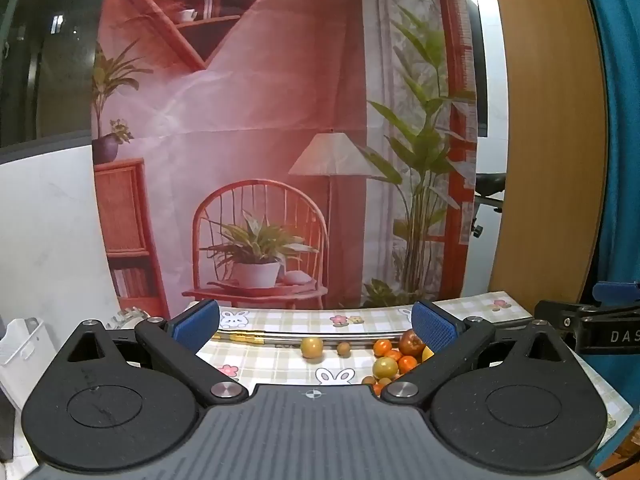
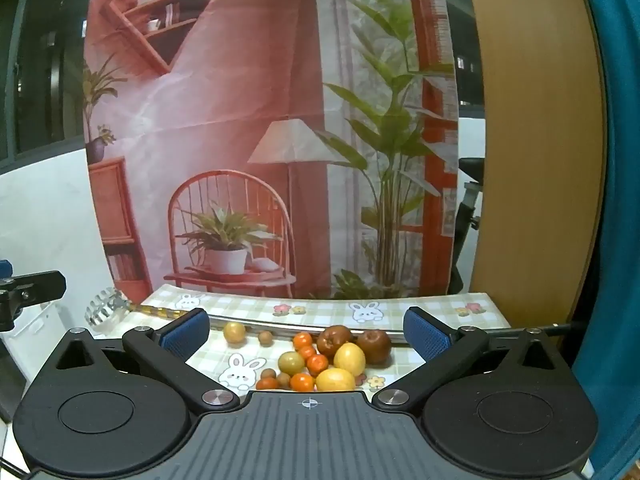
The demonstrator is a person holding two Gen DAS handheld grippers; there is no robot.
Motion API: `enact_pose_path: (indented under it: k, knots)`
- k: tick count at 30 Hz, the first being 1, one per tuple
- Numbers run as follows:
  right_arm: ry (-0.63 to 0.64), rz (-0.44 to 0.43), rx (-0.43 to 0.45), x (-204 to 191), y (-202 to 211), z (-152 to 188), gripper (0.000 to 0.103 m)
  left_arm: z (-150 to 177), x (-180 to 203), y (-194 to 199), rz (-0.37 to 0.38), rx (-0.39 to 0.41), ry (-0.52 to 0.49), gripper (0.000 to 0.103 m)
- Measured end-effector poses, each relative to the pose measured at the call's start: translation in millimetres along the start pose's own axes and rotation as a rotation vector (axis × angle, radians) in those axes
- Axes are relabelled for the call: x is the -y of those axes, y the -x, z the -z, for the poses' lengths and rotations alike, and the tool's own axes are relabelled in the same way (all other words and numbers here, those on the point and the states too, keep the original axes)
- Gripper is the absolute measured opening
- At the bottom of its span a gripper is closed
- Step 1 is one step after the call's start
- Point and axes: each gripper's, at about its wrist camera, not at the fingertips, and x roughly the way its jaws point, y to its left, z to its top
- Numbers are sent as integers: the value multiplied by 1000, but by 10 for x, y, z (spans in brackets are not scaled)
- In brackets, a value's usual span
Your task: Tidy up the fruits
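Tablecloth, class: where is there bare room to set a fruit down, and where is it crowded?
Free: the tablecloth left of the fruit pile, below the lone yellow-green fruit, around the printed rabbit. Crowded: the pile itself, toward the right.

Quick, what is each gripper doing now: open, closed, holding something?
Left gripper: open, holding nothing, above the tablecloth.
Right gripper: open, holding nothing, with the fruits on the cloth ahead.

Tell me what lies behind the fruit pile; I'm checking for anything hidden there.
Behind the fruit pile a long metal rod lies across the tablecloth. The two brown fruits cover part of it.
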Motion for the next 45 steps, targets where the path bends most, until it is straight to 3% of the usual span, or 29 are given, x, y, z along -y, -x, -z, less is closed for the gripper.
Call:
enact_pose_path:
  k: [8,45]
  knots:
    - [-16,-14,-3,162,-70,-36,103,1,-17,-2,-9,9,3,103]
    - [-6,11,19,54,21,-20,103,40,-4,19,-10,15,-18,103]
